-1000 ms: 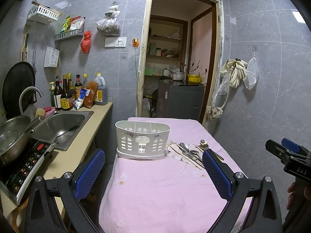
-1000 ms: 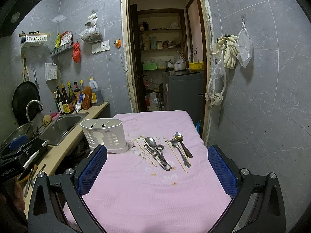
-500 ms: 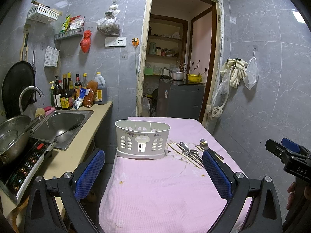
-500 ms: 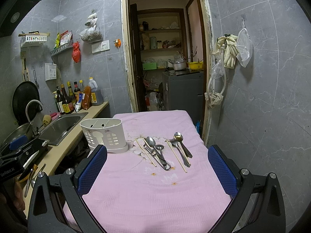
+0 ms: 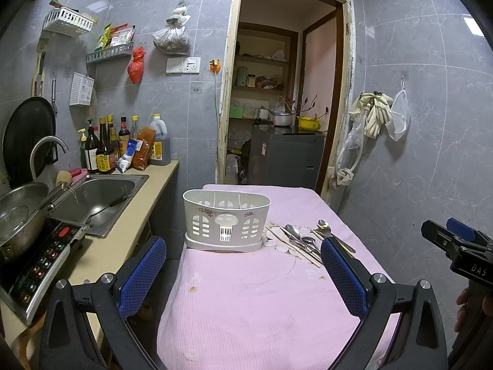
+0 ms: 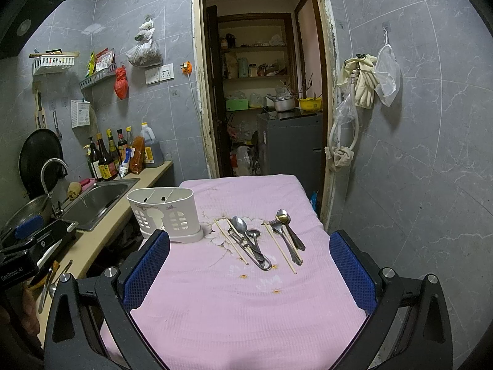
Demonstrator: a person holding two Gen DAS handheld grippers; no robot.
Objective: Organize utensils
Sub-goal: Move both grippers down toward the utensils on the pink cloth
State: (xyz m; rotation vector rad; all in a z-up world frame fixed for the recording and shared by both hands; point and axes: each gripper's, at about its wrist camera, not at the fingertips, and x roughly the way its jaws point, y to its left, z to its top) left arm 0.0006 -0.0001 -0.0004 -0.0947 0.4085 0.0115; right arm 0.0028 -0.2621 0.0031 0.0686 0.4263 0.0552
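A white slotted utensil holder (image 5: 226, 220) (image 6: 166, 214) stands on the pink-clothed table (image 5: 255, 302) (image 6: 246, 302), left of centre. To its right lie spoons (image 6: 243, 229), a fork (image 6: 282, 237) and chopsticks (image 6: 279, 248), also seen in the left wrist view (image 5: 303, 242). My left gripper (image 5: 243, 274) is open and empty, held above the table's near end, in front of the holder. My right gripper (image 6: 249, 271) is open and empty, held short of the utensils. Its body shows at the right of the left wrist view (image 5: 459, 252).
A counter on the left holds a steel sink (image 5: 95, 197), an induction cooker (image 5: 40, 262) with a pot (image 5: 18, 215), and sauce bottles (image 5: 104, 151). An open doorway (image 5: 283, 108) lies behind the table. Tiled wall with hanging gloves (image 5: 374, 114) runs along the right.
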